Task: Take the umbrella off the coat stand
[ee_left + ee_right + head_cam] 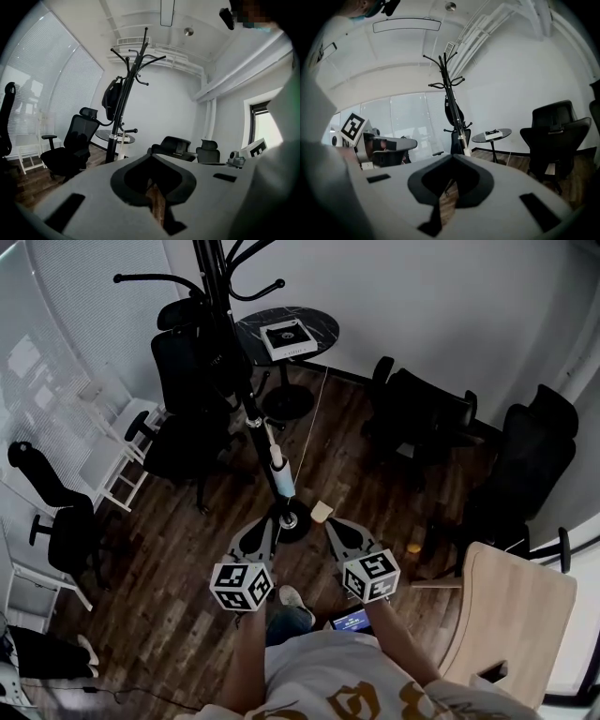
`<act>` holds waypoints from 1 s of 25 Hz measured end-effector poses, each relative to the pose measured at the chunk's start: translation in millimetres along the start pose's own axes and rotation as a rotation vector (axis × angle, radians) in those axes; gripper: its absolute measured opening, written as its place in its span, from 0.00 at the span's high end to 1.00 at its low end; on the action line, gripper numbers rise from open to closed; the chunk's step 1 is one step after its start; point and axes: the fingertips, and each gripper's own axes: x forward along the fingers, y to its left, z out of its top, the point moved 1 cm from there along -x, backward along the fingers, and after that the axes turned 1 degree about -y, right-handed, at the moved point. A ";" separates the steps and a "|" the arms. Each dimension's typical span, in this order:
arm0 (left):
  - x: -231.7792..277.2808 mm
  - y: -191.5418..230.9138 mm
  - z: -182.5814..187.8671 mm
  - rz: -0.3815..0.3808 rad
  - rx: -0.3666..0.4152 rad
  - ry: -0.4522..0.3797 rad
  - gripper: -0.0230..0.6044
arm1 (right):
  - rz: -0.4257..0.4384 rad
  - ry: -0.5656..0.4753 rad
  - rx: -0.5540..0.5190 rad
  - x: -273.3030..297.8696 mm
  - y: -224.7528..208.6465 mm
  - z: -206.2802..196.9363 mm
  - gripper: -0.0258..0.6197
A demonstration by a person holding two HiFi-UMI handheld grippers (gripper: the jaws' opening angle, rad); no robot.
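The black coat stand rises at the middle of the room, its round base on the wooden floor just ahead of me. A folded black umbrella hangs high on the stand; in the right gripper view the umbrella lies along the pole. A white and pale piece sits low against the pole. My left gripper and right gripper are held low and side by side, short of the stand. Both are shut and hold nothing. Between the left gripper jaws and the right gripper jaws only a thin slit shows.
Black office chairs stand left of the stand and to the right. A round dark table with a white box stands behind it. A pale wooden table is at my right, a white rack at the left.
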 end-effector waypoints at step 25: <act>122.2 85.2 38.1 -0.062 -0.001 -0.027 0.93 | 0.026 0.036 -0.012 142.8 -42.3 28.9 0.94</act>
